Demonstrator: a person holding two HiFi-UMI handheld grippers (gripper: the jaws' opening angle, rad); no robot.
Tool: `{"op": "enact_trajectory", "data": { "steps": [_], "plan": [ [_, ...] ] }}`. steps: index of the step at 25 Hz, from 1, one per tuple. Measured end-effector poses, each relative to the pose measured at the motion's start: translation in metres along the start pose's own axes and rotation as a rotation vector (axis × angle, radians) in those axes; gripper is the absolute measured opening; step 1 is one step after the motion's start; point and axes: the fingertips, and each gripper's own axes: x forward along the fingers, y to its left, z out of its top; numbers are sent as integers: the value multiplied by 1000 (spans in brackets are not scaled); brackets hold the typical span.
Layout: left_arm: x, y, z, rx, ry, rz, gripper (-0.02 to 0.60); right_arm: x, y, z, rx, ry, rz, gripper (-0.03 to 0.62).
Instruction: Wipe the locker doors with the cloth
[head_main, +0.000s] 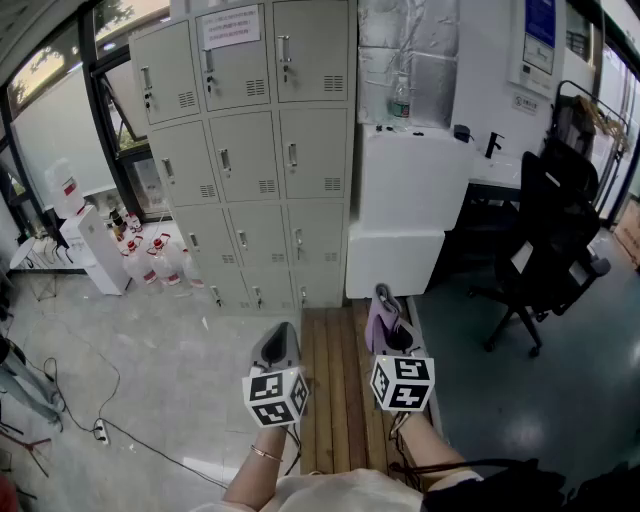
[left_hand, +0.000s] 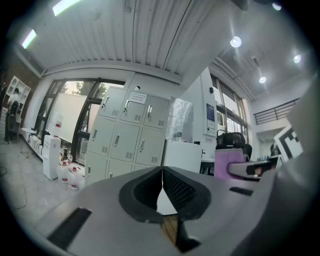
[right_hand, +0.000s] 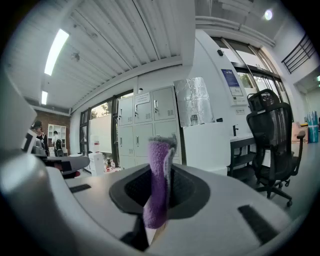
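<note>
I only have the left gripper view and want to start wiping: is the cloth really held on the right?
Observer: Yes, the right gripper is shut on the cloth, which pokes out past the jaws.
Operator: Anything on the floor to watch for?
Observer: A power strip with cables lies at the left, away from the lockers.
</note>
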Motion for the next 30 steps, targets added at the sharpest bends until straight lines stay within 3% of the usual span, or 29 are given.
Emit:
{"op": "enact_trajectory", "data": {
  "steps": [19, 30],
  "plan": [
    [4, 35, -18, 2, 54, -48, 9, 8, 22, -19, 35, 25, -56, 58],
    [65, 58, -27, 12, 74, -36, 9, 75, 9, -19, 73, 21, -54, 58]
  ]
}}
